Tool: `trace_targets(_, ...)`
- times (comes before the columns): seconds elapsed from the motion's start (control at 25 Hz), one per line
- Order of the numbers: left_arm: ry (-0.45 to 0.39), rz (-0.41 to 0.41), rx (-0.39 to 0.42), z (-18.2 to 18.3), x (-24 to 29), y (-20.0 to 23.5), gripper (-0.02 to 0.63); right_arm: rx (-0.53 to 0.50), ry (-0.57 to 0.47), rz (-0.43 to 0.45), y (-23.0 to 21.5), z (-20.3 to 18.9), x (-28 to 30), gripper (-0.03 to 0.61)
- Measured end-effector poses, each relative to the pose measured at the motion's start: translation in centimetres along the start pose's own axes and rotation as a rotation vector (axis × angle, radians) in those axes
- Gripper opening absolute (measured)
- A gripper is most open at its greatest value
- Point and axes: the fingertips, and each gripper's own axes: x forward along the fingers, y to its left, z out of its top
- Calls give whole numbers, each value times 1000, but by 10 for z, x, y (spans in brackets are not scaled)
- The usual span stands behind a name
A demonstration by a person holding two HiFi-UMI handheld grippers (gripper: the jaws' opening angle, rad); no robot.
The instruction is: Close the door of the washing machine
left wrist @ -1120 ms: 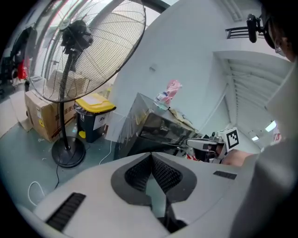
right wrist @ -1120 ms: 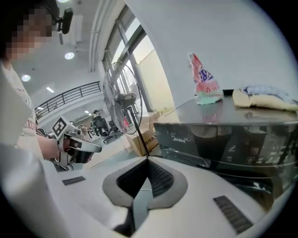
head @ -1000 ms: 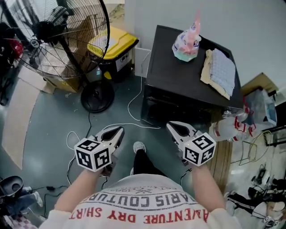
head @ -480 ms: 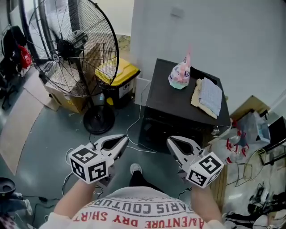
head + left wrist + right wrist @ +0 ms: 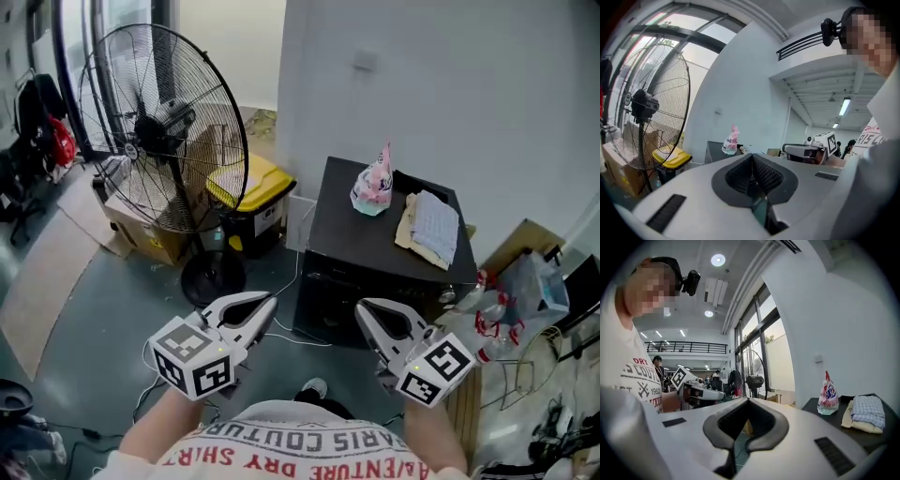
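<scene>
- Far left: pedestal fan (image 5: 155,131), no part of the job.
- Left gripper (image 5: 266,305): tongs pressed together with nothing between them, held above the floor and apart from the machine.
- Centre-right: washing machine (image 5: 352,220), a black box on the floor against the white wall, just right of a yellow-lidded bin (image 5: 246,187).
  - Its door (image 5: 337,314) is on the dark front face toward us.
  - We judge the door a stiff hinged panel, light to swing, needing a firm last push to latch. It is best nudged at its free edge with a closed tip, not gripped.
  - From this steep angle we cannot tell how far it stands open.
  - On top: a pink bag (image 5: 373,187) and a folded cloth (image 5: 429,225).
- Right gripper (image 5: 364,309): tongs likewise together and empty, near the machine's front.
</scene>
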Motion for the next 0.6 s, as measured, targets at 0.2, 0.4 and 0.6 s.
trace_targets(0.2,-25,-29,-42,9,12,-2,28,7,3,-6,-7,3,-2,20)
trace_targets(0.4,-18,-74,-20,15,25,-8,28,3,-2,-30,-13,5,-14,20)
trace_targets(0.6,-13,-88,-27,14,37,-13,28,25,7,-46,-23,-2,-21,20)
